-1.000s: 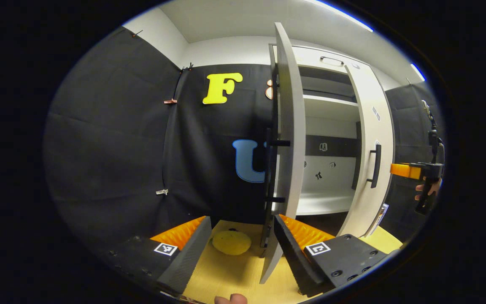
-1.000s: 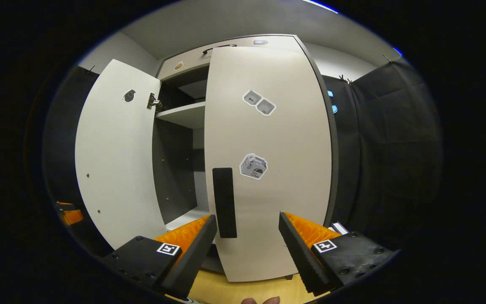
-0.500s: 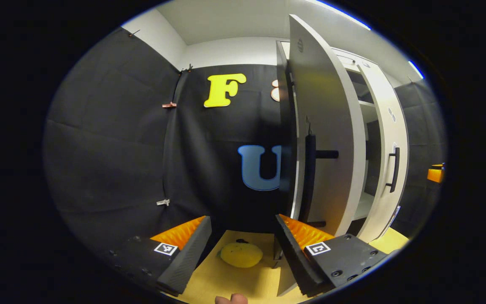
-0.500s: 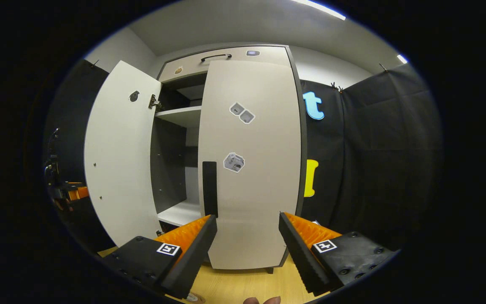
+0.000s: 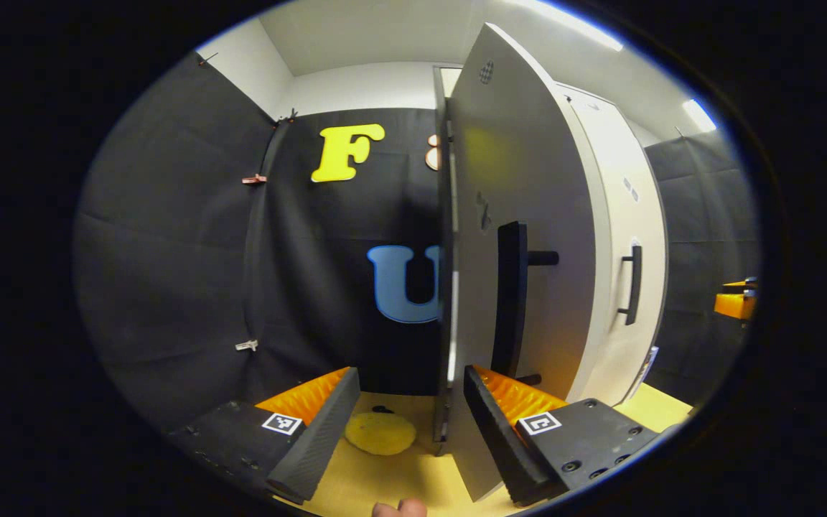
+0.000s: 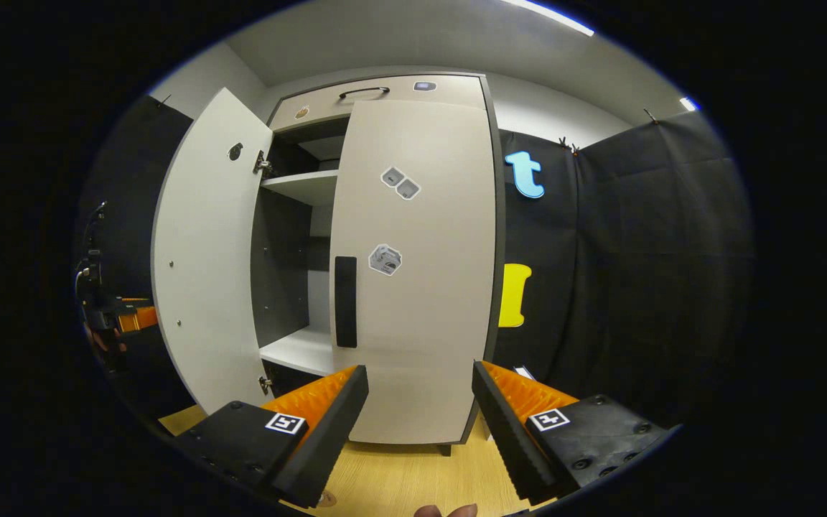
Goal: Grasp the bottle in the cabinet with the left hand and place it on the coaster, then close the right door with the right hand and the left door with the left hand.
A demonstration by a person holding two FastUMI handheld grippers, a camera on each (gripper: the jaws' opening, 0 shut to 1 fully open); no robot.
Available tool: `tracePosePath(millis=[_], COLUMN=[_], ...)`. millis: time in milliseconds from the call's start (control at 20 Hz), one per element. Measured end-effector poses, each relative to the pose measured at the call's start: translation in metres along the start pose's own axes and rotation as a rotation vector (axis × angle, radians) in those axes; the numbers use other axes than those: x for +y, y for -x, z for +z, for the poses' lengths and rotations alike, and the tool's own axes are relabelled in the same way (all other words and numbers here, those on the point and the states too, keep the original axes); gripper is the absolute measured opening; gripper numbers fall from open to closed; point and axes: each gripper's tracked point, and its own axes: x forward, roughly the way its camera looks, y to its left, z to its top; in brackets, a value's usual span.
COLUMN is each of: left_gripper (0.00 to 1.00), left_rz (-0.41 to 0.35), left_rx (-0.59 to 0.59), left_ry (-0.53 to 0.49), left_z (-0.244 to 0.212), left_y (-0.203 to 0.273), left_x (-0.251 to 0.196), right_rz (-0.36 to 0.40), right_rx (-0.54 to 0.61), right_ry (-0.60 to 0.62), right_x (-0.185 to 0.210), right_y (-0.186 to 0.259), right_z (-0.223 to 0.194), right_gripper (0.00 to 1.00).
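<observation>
A staged recording booth, not a lived-in home. Black cloth (image 6: 643, 237) hangs as walls on every side, pinned up with small clips (image 5: 254, 179), with plain white wall (image 5: 356, 86) and ceiling strip lights (image 6: 550, 18) above it. A single pale cabinet (image 6: 413, 273) with dark edges stands on a light wood tabletop (image 6: 399, 481); its shelves (image 6: 306, 187) are bare, and small printed stickers (image 6: 400, 182) dot the doors like test markers.

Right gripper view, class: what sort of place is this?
Probably a staged recording booth, not a home: black cloth wall, a lone pale cabinet with one door open, and a wooden floor.
</observation>
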Motion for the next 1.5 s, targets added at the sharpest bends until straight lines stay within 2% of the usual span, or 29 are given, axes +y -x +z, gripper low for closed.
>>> tracePosePath(millis=[100,150,400,650,850,900,950,1000,1100,1200,1450,1500], left_gripper=[0.94,0.97,0.97,0.94,0.94,0.92,0.95,0.92,0.94,0.91,0.91,0.94], left_rz=[-0.026,-0.038,-0.071,-0.119,-0.097,-0.091,-0.090,-0.090,-0.084,-0.077,-0.045,-0.035], left_rx=[-0.001,-0.002,-0.003,0.014,0.007,0.008,0.011,0.013,0.014,0.013,0.032,0.040], left_ry=[-0.002,-0.001,0.016,0.077,0.048,0.044,0.042,0.043,0.037,0.027,0.022,0.029], left_z=[0.001,0.001,0.005,0.005,0.010,0.011,0.010,0.010,0.012,0.013,0.007,0.005], left_y=[-0.002,-0.006,-0.029,-0.061,-0.078,-0.082,-0.086,-0.088,-0.094,-0.101,-0.122,-0.128], left_x=[-0.023,-0.033,-0.080,-0.129,-0.146,-0.148,-0.153,-0.157,-0.162,-0.168,-0.175,-0.174], right_rz=[0.001,0.001,-0.019,-0.045,-0.062,-0.062,-0.061,-0.061,-0.058,-0.052,-0.034,-0.030], right_rx=[0.001,0.003,0.008,0.008,0.007,0.009,0.011,0.014,0.016,0.020,0.025,0.028], right_ry=[0.001,0.002,-0.013,-0.020,-0.028,-0.033,-0.034,-0.031,-0.027,-0.030,-0.023,-0.021], right_x=[-0.004,-0.007,-0.027,-0.051,-0.069,-0.072,-0.074,-0.076,-0.080,-0.082,-0.083,-0.081], right_y=[-0.001,-0.001,0.005,0.006,0.007,0.007,0.007,0.006,0.006,0.005,0.000,-0.002], right_z=[-0.001,-0.002,-0.005,-0.005,-0.005,-0.006,-0.007,-0.008,-0.009,-0.010,-0.012,-0.014], right_gripper=[0.97,0.98,0.98,0.97,0.97,0.97,0.97,0.97,0.97,0.97,0.97,0.97])
